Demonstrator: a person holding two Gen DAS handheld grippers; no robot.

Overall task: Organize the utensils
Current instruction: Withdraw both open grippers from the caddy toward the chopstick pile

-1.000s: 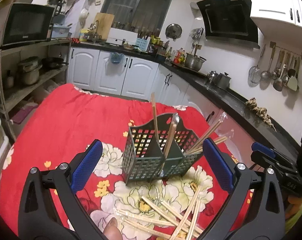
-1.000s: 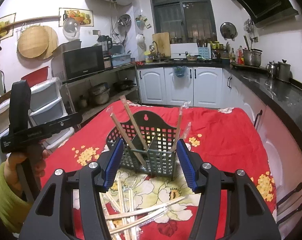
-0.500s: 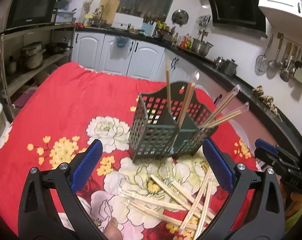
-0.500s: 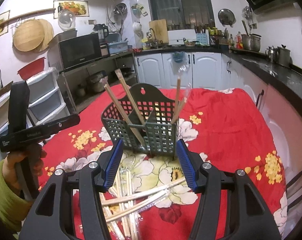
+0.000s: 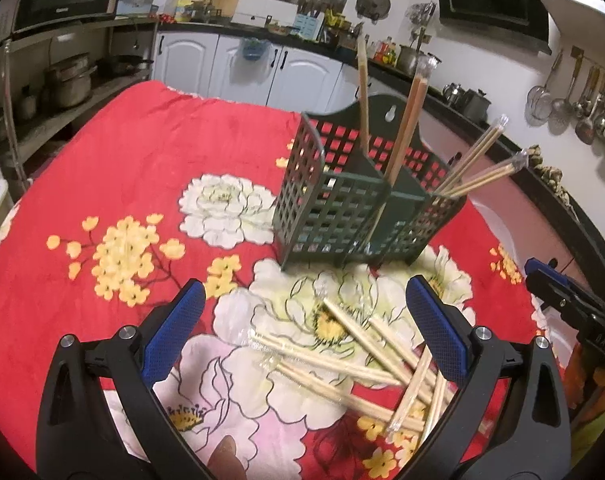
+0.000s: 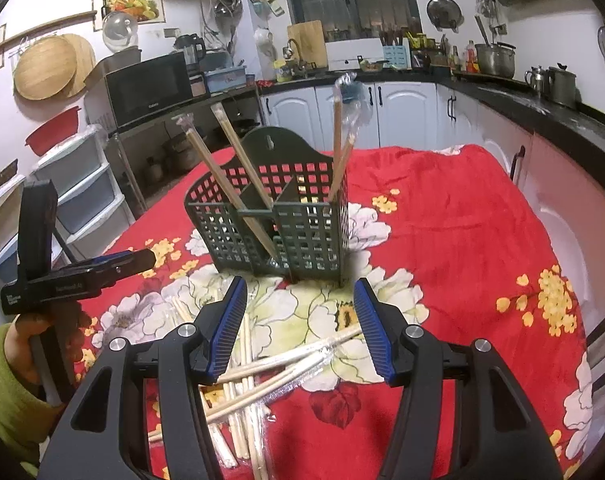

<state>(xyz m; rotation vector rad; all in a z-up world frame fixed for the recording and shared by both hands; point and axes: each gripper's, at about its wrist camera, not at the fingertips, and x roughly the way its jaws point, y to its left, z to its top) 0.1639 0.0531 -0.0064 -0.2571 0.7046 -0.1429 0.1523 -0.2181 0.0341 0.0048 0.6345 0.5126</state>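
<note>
A dark green lattice utensil caddy (image 5: pixel 354 216) stands on the red floral tablecloth (image 5: pixel 134 168), with several wrapped chopstick pairs upright in its compartments. It also shows in the right wrist view (image 6: pixel 274 224). A loose pile of wrapped chopsticks (image 5: pixel 366 356) lies in front of it, also visible in the right wrist view (image 6: pixel 270 376). My left gripper (image 5: pixel 308 328) is open and empty above the pile. My right gripper (image 6: pixel 300 324) is open and empty above the same pile. The left gripper shows from the side in the right wrist view (image 6: pixel 82 274).
Kitchen counters (image 6: pixel 522 100) and white cabinets (image 5: pixel 242 68) run behind and to the right of the table. A shelf with a microwave (image 6: pixel 148 86) and plastic drawers (image 6: pixel 74 184) stands on the left. The table edge (image 6: pixel 578 320) drops off on the right.
Both grippers have lowered and tilted down toward the loose chopsticks in front of the caddy. Both stay open and empty.
</note>
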